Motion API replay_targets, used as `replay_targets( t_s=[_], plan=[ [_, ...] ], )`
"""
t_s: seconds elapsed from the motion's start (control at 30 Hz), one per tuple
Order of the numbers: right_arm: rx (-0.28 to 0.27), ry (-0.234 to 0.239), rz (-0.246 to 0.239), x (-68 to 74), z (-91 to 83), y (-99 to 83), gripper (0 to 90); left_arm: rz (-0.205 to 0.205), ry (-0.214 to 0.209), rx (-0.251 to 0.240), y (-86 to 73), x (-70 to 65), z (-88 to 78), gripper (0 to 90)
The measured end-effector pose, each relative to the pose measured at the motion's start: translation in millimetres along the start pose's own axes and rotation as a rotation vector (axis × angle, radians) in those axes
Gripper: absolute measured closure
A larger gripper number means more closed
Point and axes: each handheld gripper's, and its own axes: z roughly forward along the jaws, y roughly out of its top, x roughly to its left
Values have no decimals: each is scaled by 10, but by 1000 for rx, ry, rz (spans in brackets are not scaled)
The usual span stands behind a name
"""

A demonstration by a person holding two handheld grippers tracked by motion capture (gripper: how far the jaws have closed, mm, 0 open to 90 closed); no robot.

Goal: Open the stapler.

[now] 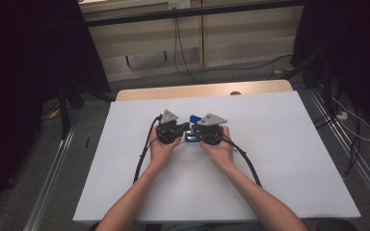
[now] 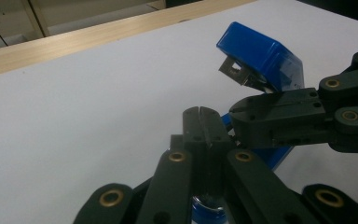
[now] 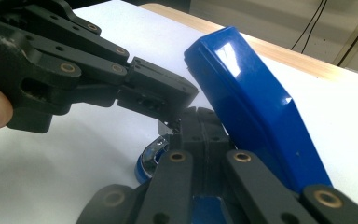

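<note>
Blue stapler [image 1: 194, 128] sits mid-table [image 1: 279, 159], a bit toward the far edge, top arm swung up. Left tongs [image 2: 200, 112] and right tongs [image 3: 200, 114] are both together, tips meeting at its metal magazine. Step looks like opening or loading; next calls for a steady nudge on the magazine.

Both forearms reach in from below; the left gripper [image 1: 185, 128] and right gripper [image 1: 196, 131] (jaws closed) meet tip to tip.
</note>
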Motion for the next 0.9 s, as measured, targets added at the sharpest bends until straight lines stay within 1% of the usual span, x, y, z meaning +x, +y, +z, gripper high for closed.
replay_targets(
  t_s=[0.1, 0.17, 0.23, 0.27, 0.4, 0.47, 0.53, 0.63, 0.7, 0.87, 0.9],
  plan=[
    [0, 0, -1, 1, 2, -2, 900, 5, -5, 9, -5, -7, 9, 900],
    [0, -1, -2, 2, 6, -2, 900, 20, 0, 20, -9, -12, 16, 900],
    [-1, -1, -5, 7, 13, -8, 900, 9, -8, 18, -21, -10, 24, 900],
    [1, -3, -8, 9, 14, -9, 900, 11, -11, 26, -26, -7, 26, 900],
    [0, -12, -2, 14, 23, -20, 900, 15, 6, 27, -23, -29, 27, 900],
    [-1, -15, -1, 19, 26, -23, 900, 5, -4, 25, -29, -16, 31, 900],
    [-2, -21, -9, 24, 29, -27, 900, 6, -5, 31, -43, -13, 44, 900],
    [2, -20, -7, 38, 41, -35, 900, 9, -12, 39, -58, 3, 53, 900],
    [1, -22, -1, 39, 45, -34, 900, 13, -11, 39, -58, 2, 53, 900],
    [-9, -34, 1, 34, 53, -23, 900, 8, -17, 36, -61, 9, 56, 900],
    [-11, -33, 9, 34, 54, -20, 900, 8, -17, 36, -62, 8, 56, 900]
  ],
)
